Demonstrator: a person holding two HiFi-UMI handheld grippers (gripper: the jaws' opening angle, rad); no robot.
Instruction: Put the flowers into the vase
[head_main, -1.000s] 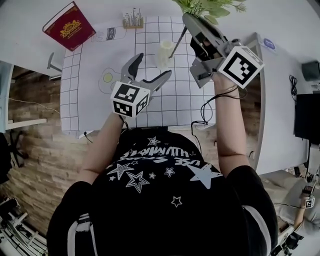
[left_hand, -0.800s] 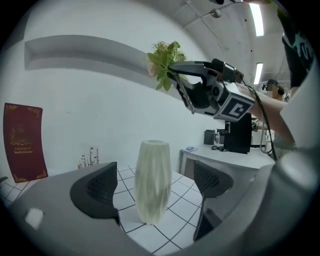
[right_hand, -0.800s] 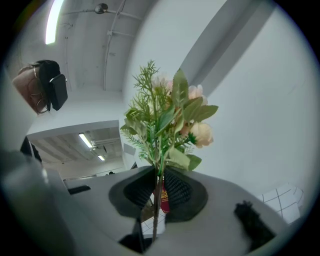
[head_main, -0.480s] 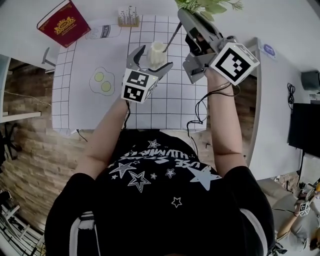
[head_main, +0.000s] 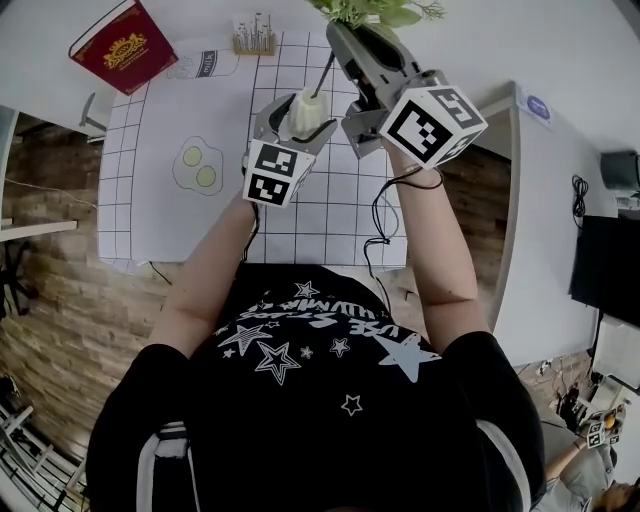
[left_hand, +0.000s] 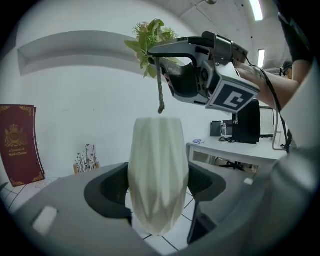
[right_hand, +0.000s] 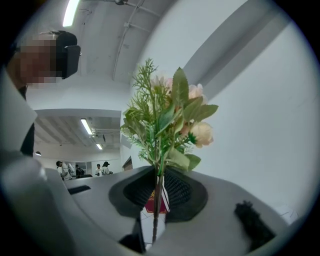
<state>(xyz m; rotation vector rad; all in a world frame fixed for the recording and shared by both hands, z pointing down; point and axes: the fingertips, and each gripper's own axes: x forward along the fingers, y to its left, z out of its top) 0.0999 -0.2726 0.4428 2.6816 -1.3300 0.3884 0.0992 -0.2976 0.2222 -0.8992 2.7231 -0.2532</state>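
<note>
A cream faceted vase (head_main: 303, 108) stands on the gridded mat (head_main: 180, 220). My left gripper (head_main: 300, 118) is around it and its jaws are closing. In the left gripper view both pads (left_hand: 112, 192) lie against the sides of the vase (left_hand: 159, 175). My right gripper (head_main: 338, 35) is shut on the stem of a bunch of flowers (head_main: 365, 10) with green leaves and pale pink blooms (right_hand: 167, 125). The stem's lower end (left_hand: 161, 97) hangs just above the vase's mouth, slightly left of its middle. The right gripper (left_hand: 152, 50) sits high behind the vase.
A red book (head_main: 122, 48) lies at the table's far left corner. A small wooden stand of thin sticks (head_main: 254, 38) is behind the vase. Fried eggs (head_main: 198, 165) are printed on the mat. The table's near edge runs below the mat, and a second desk (head_main: 520, 200) stands to the right.
My left gripper moved forward to the vase and its jaws came in around it. My right gripper carried the flowers left and lower, bringing the stem end over the vase.
</note>
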